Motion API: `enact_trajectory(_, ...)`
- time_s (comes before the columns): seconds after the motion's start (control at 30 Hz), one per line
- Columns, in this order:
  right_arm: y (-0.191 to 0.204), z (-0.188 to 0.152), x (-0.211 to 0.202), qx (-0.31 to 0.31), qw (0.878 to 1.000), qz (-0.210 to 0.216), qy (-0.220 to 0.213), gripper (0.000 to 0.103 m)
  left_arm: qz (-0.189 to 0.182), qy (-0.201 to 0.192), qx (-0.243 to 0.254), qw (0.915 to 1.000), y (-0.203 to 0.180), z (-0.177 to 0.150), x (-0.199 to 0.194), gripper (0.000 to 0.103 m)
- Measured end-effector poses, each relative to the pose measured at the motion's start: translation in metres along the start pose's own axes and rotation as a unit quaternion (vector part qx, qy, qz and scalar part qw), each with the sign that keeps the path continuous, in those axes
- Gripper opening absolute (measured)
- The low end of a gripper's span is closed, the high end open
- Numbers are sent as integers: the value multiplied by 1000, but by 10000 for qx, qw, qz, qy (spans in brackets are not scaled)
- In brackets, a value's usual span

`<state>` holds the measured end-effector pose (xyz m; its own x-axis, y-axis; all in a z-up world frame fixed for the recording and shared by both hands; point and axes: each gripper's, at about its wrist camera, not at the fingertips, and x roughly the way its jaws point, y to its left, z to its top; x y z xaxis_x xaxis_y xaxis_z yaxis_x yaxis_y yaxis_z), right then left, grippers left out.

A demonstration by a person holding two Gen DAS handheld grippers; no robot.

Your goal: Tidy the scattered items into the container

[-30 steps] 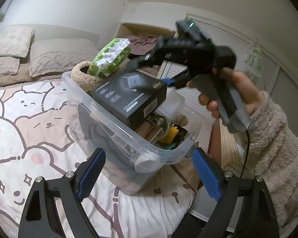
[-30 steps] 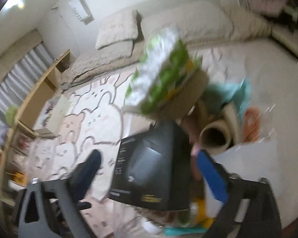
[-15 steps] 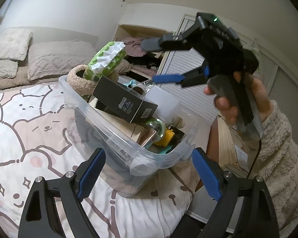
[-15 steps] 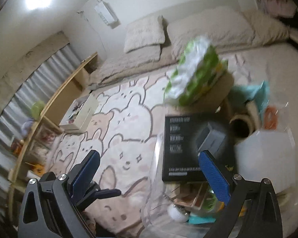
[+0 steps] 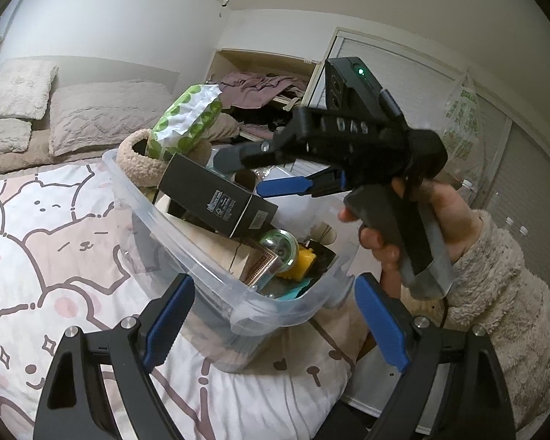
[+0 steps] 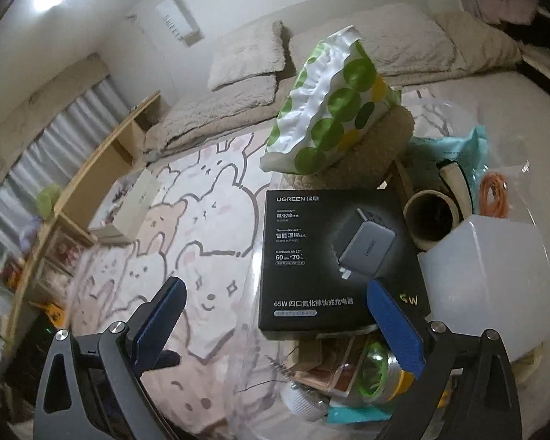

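We see both claws released: right claw (image 6: 275, 324) and left claw (image 5: 275, 317) grasp nothing. The black charger box (image 6: 339, 260) lies centre frame atop the full clear container (image 5: 187, 253); we judge it stiff, light, slick, best pinched across its 2 long edges.

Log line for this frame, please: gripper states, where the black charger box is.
left hand-held gripper: open, empty | right hand-held gripper: open, empty | black charger box: lying atop clutter in clear bin
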<state>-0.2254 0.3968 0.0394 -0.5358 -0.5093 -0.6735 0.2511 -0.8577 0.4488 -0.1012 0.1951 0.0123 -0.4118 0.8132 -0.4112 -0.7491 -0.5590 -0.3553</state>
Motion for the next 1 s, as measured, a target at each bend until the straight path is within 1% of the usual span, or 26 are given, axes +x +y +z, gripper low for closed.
enact_trajectory(0.03,0,-1,-5,7,10000,43,-80,99,9,2,10,10000,-2,0,0,90)
enact_trajectory(0.13,9,-6,-24,-163,9989,-68,-439,99,54,-36,80,9999,-5,2,-4,90)
enact_trajectory(0.23,12,-13,-41,-161,9970,-21,-762,99,94,-98,102,9999,-8,5,-9,90)
enact_trajectory(0.3,16,-20,-52,-231,9944,-226,-1009,103,114,-146,101,9998,-10,7,-13,90)
enact_trajectory(0.4,19,-31,-67,-346,9884,-514,-1383,103,168,-203,134,9996,-14,8,-18,90)
enact_trajectory(0.43,20,-34,-71,-360,9867,-564,-1478,103,216,-223,159,9994,-16,8,-20,92)
enact_trajectory(0.47,20,-38,-76,-378,9850,-614,-1571,103,263,-239,171,9992,-17,9,-21,98)
enact_trajectory(0.5,21,-44,-81,-405,9827,-684,-1671,103,298,-263,172,9991,-18,9,-23,100)
enact_trajectory(0.53,22,-47,-85,-429,9807,-753,-1754,103,325,-288,173,9989,-19,9,-25,101)
enact_trajectory(0.6,25,-54,-92,-502,9773,-845,-1878,103,370,-306,184,9987,-21,9,-28,101)
enact_trajectory(0.8,35,-76,-108,-610,9709,-879,-2145,103,669,-484,251,9963,-30,10,-42,103)
enact_trajectory(1.0,50,-102,-114,-813,9635,-1022,-2337,103,878,-609,339,9937,-39,9,-57,103)
